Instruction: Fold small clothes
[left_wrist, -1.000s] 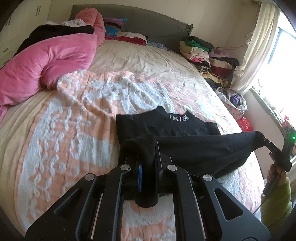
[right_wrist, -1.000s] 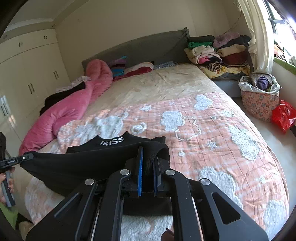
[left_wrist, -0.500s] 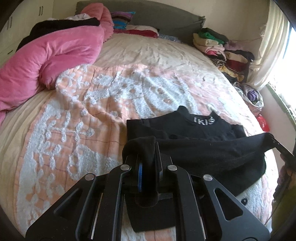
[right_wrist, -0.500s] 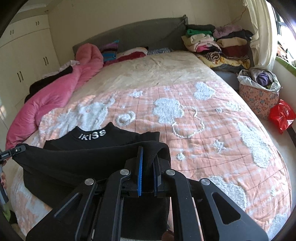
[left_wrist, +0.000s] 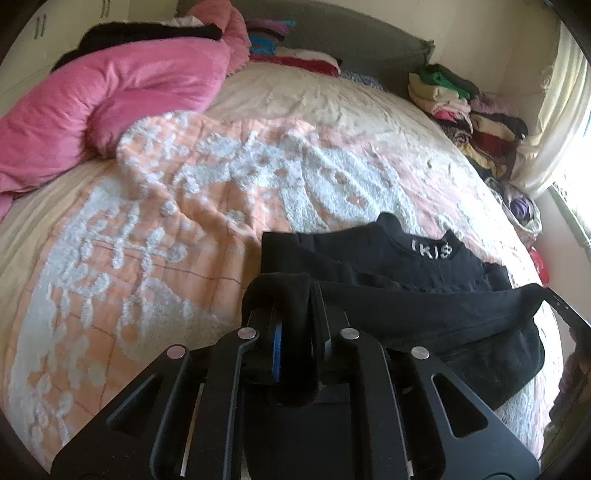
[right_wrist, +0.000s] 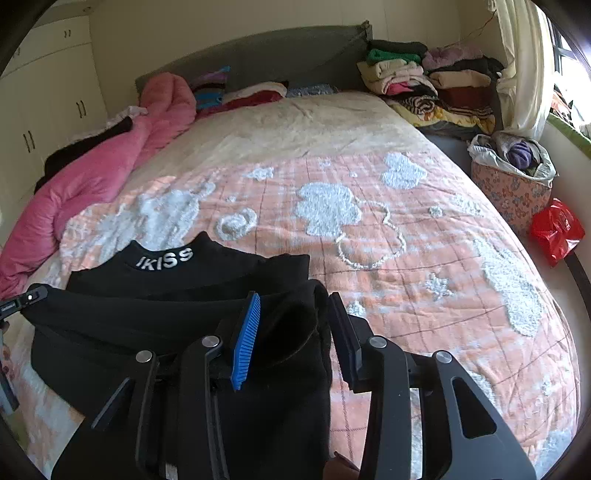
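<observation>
A small black top (left_wrist: 424, 291) with white "IKISS" letters on its collar lies on the peach and white blanket (left_wrist: 147, 236), its lower half folded up over the body. My left gripper (left_wrist: 295, 321) is shut on the left corner of the folded hem. In the right wrist view the top (right_wrist: 177, 295) lies at the lower left. My right gripper (right_wrist: 295, 325) is open, and the right corner of the hem lies loose between its jaws. The left gripper's tip (right_wrist: 22, 301) shows at the far left edge.
A pink duvet (left_wrist: 110, 96) lies along the bed's left side. Stacked folded clothes (right_wrist: 424, 85) sit at the far right by the headboard. A floral basket (right_wrist: 513, 177) and a red bag (right_wrist: 557, 229) stand on the floor right of the bed.
Both grippers moved forward and down, laying the hem over the top's body. My right gripper opened and let go of its corner; the left stayed shut.
</observation>
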